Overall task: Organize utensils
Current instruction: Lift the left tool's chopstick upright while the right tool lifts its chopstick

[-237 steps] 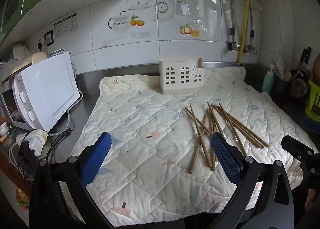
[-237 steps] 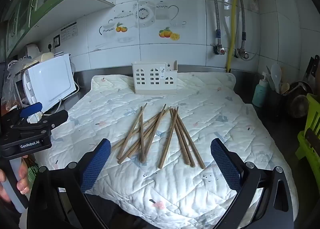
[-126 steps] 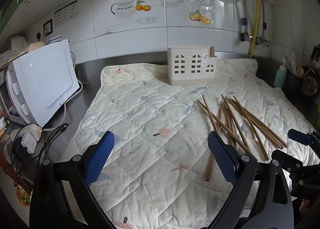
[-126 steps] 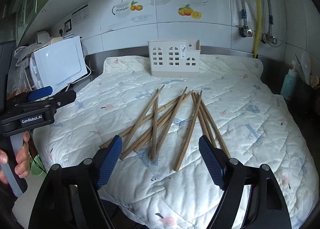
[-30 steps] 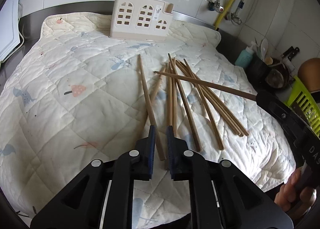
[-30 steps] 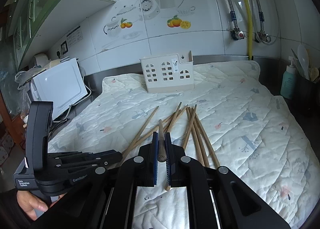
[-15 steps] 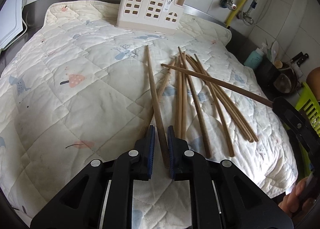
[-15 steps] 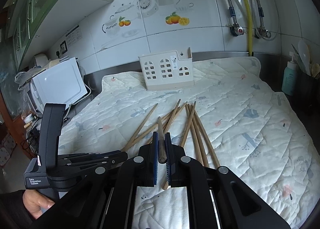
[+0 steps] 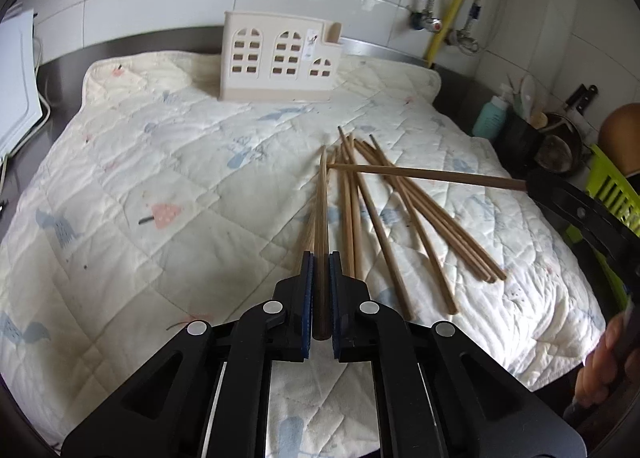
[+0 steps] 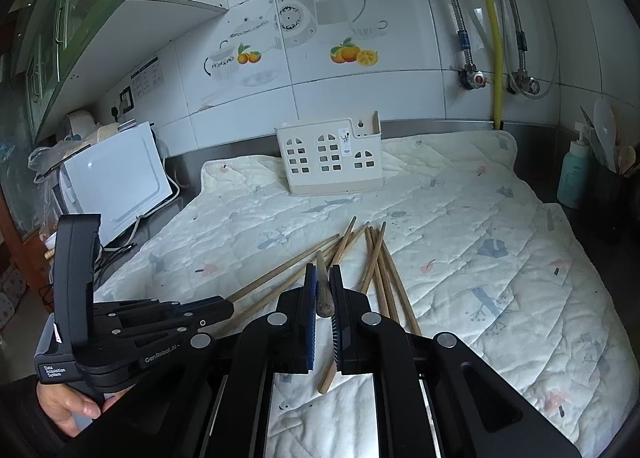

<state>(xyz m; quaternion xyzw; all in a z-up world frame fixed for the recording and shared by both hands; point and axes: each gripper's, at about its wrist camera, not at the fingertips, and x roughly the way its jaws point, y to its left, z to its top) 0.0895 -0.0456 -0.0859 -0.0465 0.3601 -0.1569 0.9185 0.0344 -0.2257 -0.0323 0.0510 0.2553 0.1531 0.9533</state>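
Chopsticks (image 9: 384, 213) lie fanned on quilted mat (image 9: 160, 185), near the mat's middle. Left gripper (image 9: 319, 290) has just pinched one, its tip aimed toward holder (image 9: 276, 57), probably for loading. Right gripper (image 10: 322, 298) clamps another chopstick (image 9: 424, 174), seemingly lifted clear.

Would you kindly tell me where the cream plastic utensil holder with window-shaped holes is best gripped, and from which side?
Probably the top edge of the front wall of the cream plastic utensil holder, approached from above. It stands upright with its top open, so that thin wall suits a pinch, while the body looks too wide.
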